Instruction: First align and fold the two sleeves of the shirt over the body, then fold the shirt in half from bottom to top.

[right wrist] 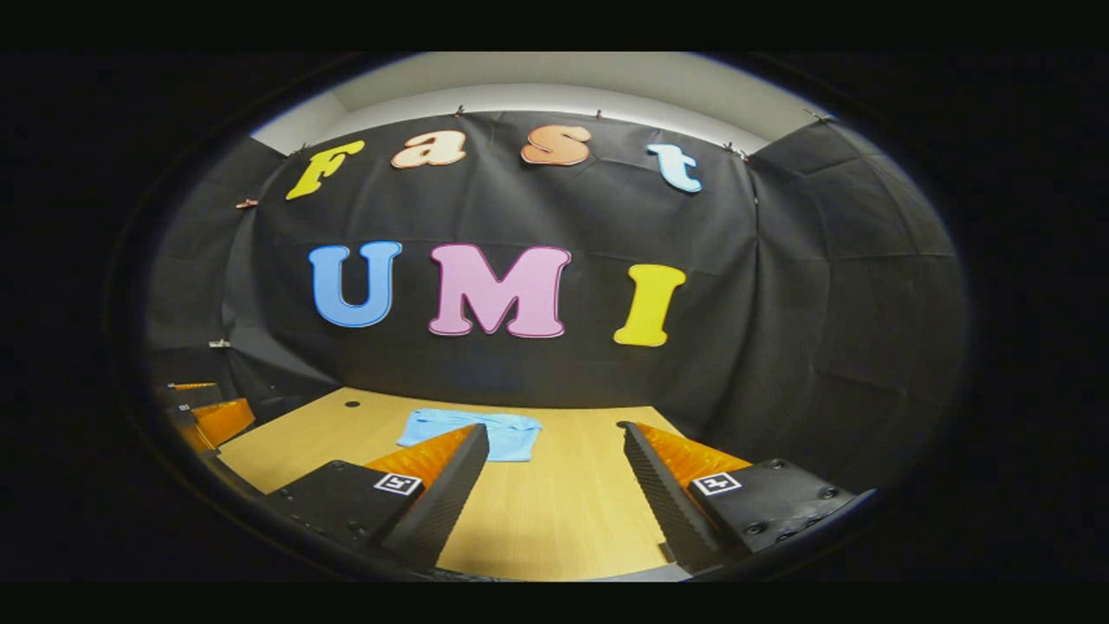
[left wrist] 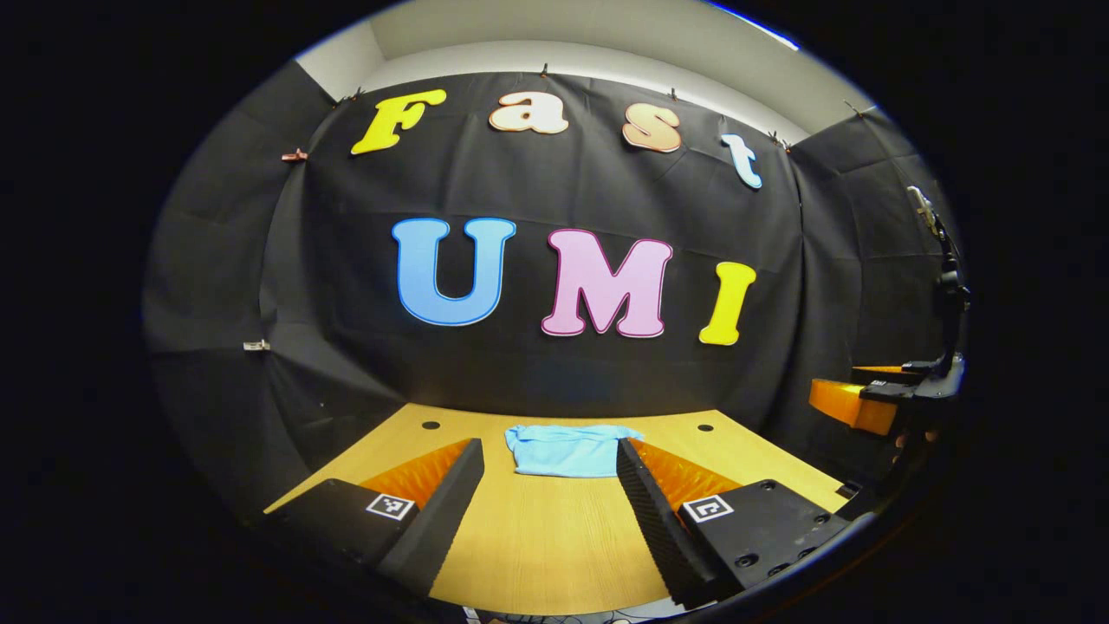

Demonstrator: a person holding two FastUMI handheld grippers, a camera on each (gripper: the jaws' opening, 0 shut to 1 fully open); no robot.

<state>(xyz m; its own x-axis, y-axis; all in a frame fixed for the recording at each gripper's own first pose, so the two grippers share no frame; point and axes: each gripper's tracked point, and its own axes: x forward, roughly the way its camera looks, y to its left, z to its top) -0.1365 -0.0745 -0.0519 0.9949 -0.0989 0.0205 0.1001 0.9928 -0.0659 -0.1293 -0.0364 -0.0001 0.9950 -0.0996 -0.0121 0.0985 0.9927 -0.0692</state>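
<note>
2 grippers, left gripper (left wrist: 549,451) and right gripper (right wrist: 554,433), hover wide apart-fingered above the table (left wrist: 554,537); the blue shirt (left wrist: 567,451) lies apparently folded near its far edge.

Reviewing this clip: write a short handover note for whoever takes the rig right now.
Left tool: open, holding nothing, raised over the near table edge.
Right tool: open, holding nothing, likewise back from the work.
Light blue shirt: on the wooden table near the far edge, a compact rectangle, apparently already folded.
Done: sleeves seem tucked in and the shirt looks halved; the layers are too small to confirm.
Left: probably nothing; check the fold edges.
</note>
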